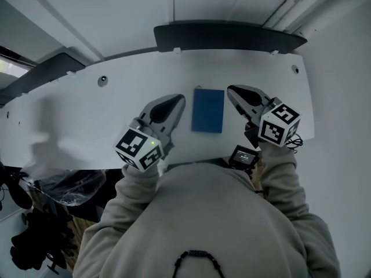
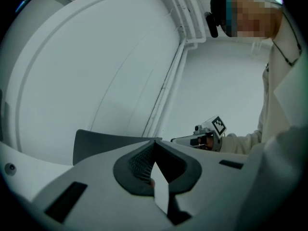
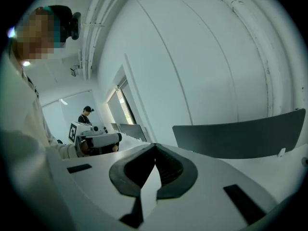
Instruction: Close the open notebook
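Note:
A blue notebook (image 1: 208,110) lies flat on the white table (image 1: 87,114) with its cover down, between my two grippers. My left gripper (image 1: 178,100) hovers just left of it, jaws pressed together with nothing between them. To the notebook's right my right gripper (image 1: 232,90) is also shut and empty. Both gripper views point upward at the wall and do not show the notebook. In the left gripper view the jaws (image 2: 155,143) meet at a point. The right gripper view shows the same closed tips (image 3: 155,146).
A dark panel (image 1: 229,36) runs along the table's back edge. A small black device (image 1: 243,155) sits at the front edge near my right arm. Cable holes (image 1: 102,80) mark the tabletop. A chair with a plastic bag (image 1: 64,184) stands lower left. Another person (image 3: 86,114) stands far off.

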Action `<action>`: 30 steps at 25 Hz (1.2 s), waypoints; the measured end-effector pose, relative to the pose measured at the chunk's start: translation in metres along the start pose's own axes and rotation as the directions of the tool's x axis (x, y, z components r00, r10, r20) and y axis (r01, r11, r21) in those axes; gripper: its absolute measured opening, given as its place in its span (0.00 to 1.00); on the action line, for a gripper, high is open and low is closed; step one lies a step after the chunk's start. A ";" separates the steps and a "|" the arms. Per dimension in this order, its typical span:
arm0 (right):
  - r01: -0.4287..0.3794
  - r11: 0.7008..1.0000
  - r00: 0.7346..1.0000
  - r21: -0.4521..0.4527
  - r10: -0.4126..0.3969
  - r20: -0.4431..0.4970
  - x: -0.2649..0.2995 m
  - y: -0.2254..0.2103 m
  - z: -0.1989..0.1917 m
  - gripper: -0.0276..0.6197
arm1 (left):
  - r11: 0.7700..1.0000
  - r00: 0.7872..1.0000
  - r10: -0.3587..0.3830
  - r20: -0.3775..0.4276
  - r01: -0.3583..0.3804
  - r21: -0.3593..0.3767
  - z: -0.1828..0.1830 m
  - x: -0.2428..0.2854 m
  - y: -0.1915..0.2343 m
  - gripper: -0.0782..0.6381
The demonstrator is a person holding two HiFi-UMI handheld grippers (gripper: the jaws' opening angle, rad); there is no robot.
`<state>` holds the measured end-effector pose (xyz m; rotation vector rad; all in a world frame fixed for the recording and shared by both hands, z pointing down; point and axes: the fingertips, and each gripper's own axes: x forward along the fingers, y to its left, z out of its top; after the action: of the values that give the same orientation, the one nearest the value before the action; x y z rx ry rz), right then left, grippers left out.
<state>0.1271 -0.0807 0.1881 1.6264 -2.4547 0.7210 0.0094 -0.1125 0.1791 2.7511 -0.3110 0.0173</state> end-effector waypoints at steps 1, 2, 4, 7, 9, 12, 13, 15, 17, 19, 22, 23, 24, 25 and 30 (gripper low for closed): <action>-0.009 1.000 1.000 -0.005 0.009 0.006 0.001 -0.001 0.003 0.07 | 1.000 1.000 -0.001 -0.009 0.001 0.011 0.000 0.005 -0.002 0.11; -0.020 1.000 1.000 -0.007 0.020 0.011 0.002 -0.002 0.005 0.07 | 1.000 1.000 -0.001 -0.017 0.001 0.021 0.000 0.010 -0.003 0.11; -0.041 0.999 0.999 -0.013 0.041 0.013 0.004 -0.002 0.007 0.07 | 0.999 1.000 -0.001 -0.025 0.002 0.033 -0.001 0.018 -0.006 0.11; -0.052 0.998 0.999 -0.022 0.053 0.002 0.004 -0.006 0.007 0.07 | 0.999 0.999 -0.007 -0.036 0.009 0.036 -0.002 0.027 -0.010 0.11; -0.061 0.998 0.998 -0.018 0.061 -0.001 0.004 -0.010 0.006 0.07 | 0.999 0.999 -0.002 -0.046 0.004 0.037 -0.005 0.031 -0.011 0.11; -0.071 0.997 0.997 0.010 0.071 0.000 0.004 -0.018 -0.002 0.07 | 0.999 0.998 0.012 -0.066 -0.009 0.038 -0.013 0.034 -0.008 0.11; -0.076 0.997 0.997 0.027 0.076 0.004 0.005 -0.020 -0.004 0.07 | 0.999 0.997 0.015 -0.077 -0.012 0.046 -0.016 0.035 -0.006 0.11; -0.090 0.995 0.996 0.049 0.090 0.009 0.005 -0.022 -0.007 0.07 | 0.997 0.995 0.036 -0.097 -0.030 0.064 -0.020 0.034 0.001 0.11; -0.106 0.993 0.994 0.043 0.106 0.002 0.004 -0.023 -0.010 0.07 | 0.997 0.993 0.059 -0.101 -0.054 0.053 -0.022 0.032 0.008 0.11; -0.123 0.992 0.992 0.031 0.123 -0.010 0.003 -0.025 -0.013 0.07 | 0.996 0.991 0.074 -0.108 -0.069 0.047 -0.025 0.031 0.012 0.11; -0.137 0.990 0.990 0.036 0.138 -0.031 0.005 -0.034 -0.026 0.07 | 0.995 0.987 0.095 -0.133 -0.089 0.049 -0.034 0.030 0.015 0.11; -0.142 0.989 0.989 0.045 0.144 -0.037 0.006 -0.038 -0.032 0.07 | 0.994 0.985 0.103 -0.141 -0.098 0.046 -0.037 0.030 0.015 0.11; -0.147 0.988 0.988 0.058 0.149 -0.041 0.007 -0.042 -0.037 0.07 | 0.993 0.982 0.113 -0.152 -0.107 0.046 -0.042 0.030 0.016 0.11; -0.147 0.986 0.988 0.074 0.150 -0.043 0.007 -0.046 -0.042 0.07 | 0.992 0.979 0.123 -0.165 -0.116 0.050 -0.046 0.032 0.017 0.11; -0.129 0.983 0.990 0.132 0.135 -0.040 0.009 -0.067 -0.067 0.07 | 0.984 0.961 0.175 -0.214 -0.163 0.072 -0.062 0.033 0.034 0.11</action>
<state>0.1722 -0.0799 0.2722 1.4770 -2.5488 0.9454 0.0356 -0.1276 0.2509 2.7335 -0.4893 0.3777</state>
